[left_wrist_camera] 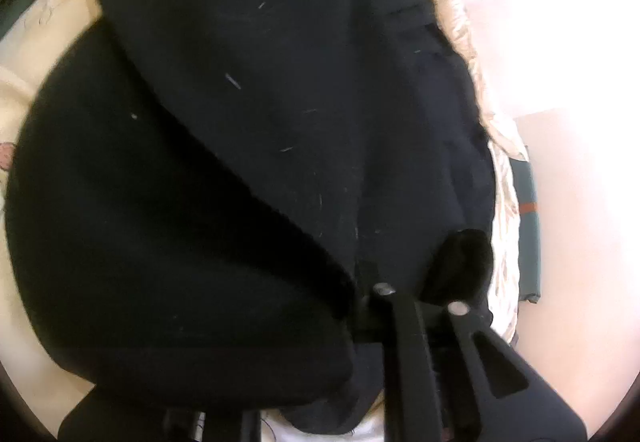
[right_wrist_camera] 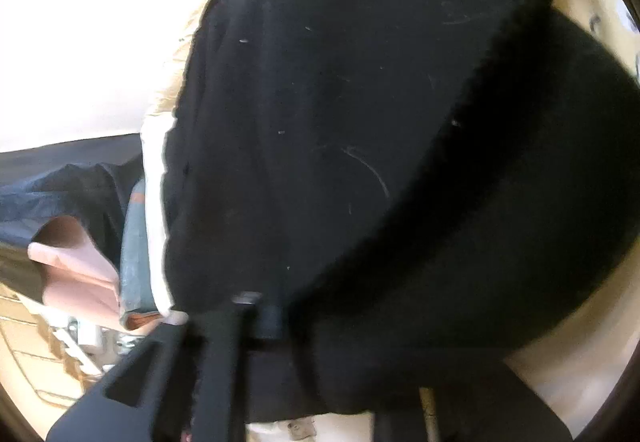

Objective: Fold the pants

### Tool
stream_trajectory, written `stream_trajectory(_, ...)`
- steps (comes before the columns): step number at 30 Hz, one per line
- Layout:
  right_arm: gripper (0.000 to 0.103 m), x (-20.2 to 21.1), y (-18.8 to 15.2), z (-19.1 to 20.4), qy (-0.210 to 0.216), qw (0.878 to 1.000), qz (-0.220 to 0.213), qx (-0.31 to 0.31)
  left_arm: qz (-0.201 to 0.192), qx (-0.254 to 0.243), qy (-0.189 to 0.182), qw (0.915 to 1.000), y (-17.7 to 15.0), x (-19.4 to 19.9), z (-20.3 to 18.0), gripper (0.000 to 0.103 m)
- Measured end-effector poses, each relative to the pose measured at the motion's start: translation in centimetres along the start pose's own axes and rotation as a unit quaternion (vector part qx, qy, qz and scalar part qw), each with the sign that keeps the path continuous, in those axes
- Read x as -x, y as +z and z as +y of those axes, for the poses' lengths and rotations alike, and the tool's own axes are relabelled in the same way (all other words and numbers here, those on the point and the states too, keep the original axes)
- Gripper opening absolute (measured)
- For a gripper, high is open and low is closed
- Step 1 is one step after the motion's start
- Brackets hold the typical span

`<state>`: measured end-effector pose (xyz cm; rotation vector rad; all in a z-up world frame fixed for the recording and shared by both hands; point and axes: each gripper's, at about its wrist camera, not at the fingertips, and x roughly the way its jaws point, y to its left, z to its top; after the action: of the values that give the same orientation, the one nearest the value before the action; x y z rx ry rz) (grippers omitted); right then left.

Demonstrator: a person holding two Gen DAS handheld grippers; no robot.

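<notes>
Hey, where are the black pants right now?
The pants fill both wrist views, lying partly folded on the cream bedding, with their near edge pinched in both grippers' jaws.

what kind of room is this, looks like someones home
Probably a bedroom at home: the black pants lie on a cream quilted bedcover, and other clothes, a pink garment among them, are heaped beside the bed.
</notes>
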<state>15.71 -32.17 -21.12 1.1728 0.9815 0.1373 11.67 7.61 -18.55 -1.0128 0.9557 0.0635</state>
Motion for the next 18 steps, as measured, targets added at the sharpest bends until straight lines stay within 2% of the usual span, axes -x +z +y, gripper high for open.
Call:
stream_trajectory(2,0.009,0.6,-0.4,1.1,0.001,0.999,-0.006,0.040,0.002,0.003,-0.003,1.0000,-0.2,0.3,-0.7,0.011)
stream_trajectory(5,0.009,0.9,-0.5,0.6,0.006,1.000,-0.001,0.012,0.009,0.012,-0.002,0.9999,-0.2,0.8,-0.3,0.011)
stream_trajectory(7,0.009,1.2,-0.6,1.2,-0.018,0.999,-0.007,0.043,0.010,0.015,-0.002,0.9998,-0.3,1.2,0.0,0.011)
stream_trajectory(15,0.006,3.1,-1.8,3.1,-0.042,0.996,-0.007,0.083,0.020,-0.055,0.064,0.9962,-1.6,3.2,-1.7,0.004)
stream_trajectory(18,0.005,4.2,-3.2,3.1,-0.047,0.996,-0.001,0.078,0.024,-0.064,0.067,0.9955,-2.6,4.6,-2.0,0.004)
